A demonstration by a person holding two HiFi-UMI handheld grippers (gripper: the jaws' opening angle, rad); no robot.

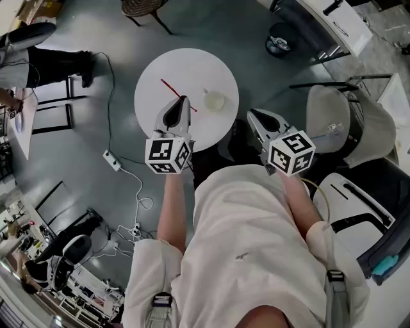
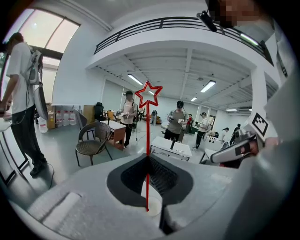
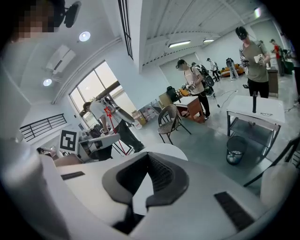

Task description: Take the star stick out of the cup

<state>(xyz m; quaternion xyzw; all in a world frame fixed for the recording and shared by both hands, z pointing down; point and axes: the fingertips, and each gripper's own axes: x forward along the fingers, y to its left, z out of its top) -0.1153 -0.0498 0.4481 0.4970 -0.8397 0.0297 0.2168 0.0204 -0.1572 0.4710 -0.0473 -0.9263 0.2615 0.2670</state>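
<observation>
A thin red star stick [image 1: 172, 89] is clamped between the jaws of my left gripper [image 1: 182, 101], above the round white table [image 1: 186, 67]. In the left gripper view the star stick [image 2: 148, 131] stands up from the shut jaws of that gripper [image 2: 149, 157], its open red star on top. The pale cup [image 1: 214, 100] stands on the table to the right of the stick, apart from it. My right gripper [image 1: 252, 116] hovers off the table's right edge. Its jaws meet at the tips with nothing between them [image 3: 148, 155]. From that view the left gripper [image 3: 96, 139] and the stick [image 3: 109, 116] show at left.
A wicker chair [image 1: 142, 6] stands beyond the table and a waste bin [image 1: 280, 38] at far right. White chairs [image 1: 333, 118] crowd the right side. A power strip and cables [image 1: 113, 161] lie on the floor at left. Several people stand around the room.
</observation>
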